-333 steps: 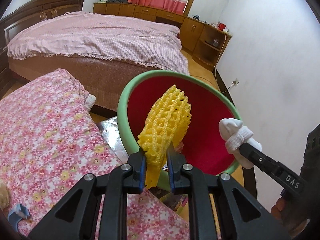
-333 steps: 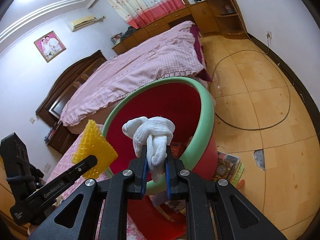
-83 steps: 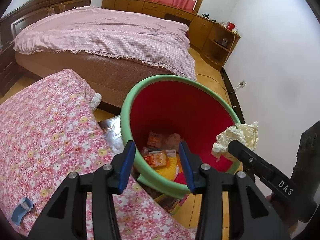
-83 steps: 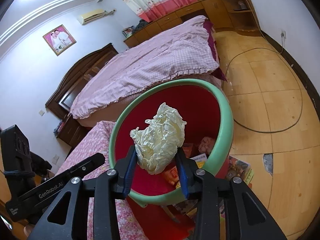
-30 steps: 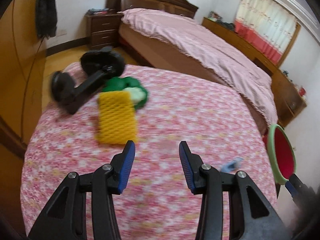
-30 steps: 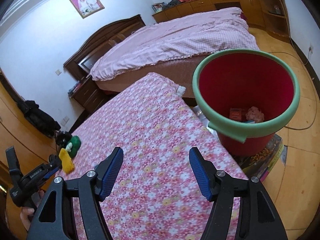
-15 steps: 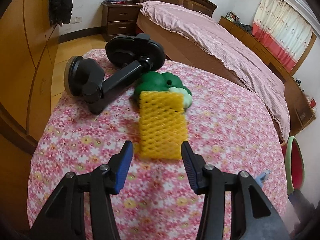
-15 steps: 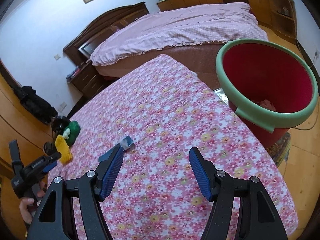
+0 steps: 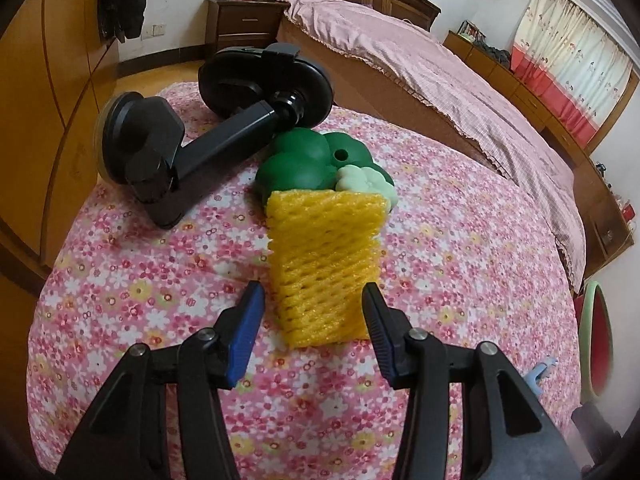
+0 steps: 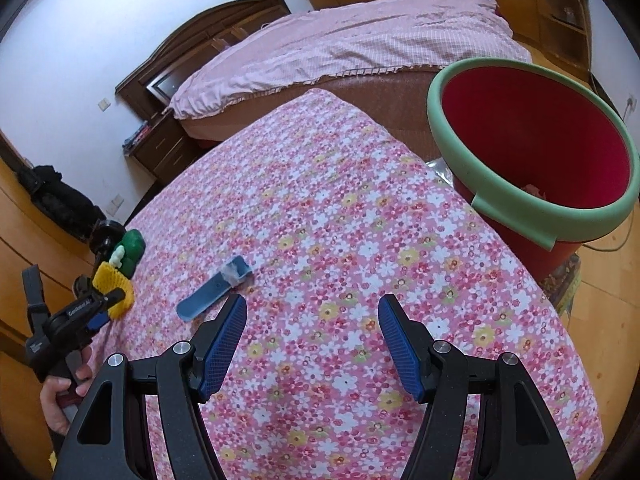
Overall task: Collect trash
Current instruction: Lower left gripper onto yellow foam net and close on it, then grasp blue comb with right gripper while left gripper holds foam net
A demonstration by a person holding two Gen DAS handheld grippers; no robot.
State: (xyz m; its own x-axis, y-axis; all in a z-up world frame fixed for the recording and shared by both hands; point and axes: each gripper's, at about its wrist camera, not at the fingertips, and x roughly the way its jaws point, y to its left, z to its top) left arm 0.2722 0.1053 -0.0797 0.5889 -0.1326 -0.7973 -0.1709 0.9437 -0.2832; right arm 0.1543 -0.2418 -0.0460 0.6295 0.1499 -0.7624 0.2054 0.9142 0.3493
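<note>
A yellow foam net sleeve (image 9: 326,264) lies on the pink flowered tablecloth (image 9: 460,264). My left gripper (image 9: 312,312) is open, its blue pads on either side of the sleeve's near end, not touching it. The sleeve also shows small in the right wrist view (image 10: 112,286), beside the left gripper (image 10: 100,308). My right gripper (image 10: 312,316) is open and empty above the table, near a blue flat piece (image 10: 216,292). The red bin with a green rim (image 10: 532,148) stands off the table's far right edge, some trash in its bottom.
A green and white toy (image 9: 324,164) touches the sleeve's far end. A black suction-cup holder (image 9: 200,120) lies behind it. A bed with a pink cover (image 10: 352,48) stands beyond the table. Wooden wardrobe doors (image 9: 40,80) are on the left.
My left gripper has moved closer to the yellow sleeve, which now sits between its open fingers. My right gripper has moved lower over the table, closer to the blue piece.
</note>
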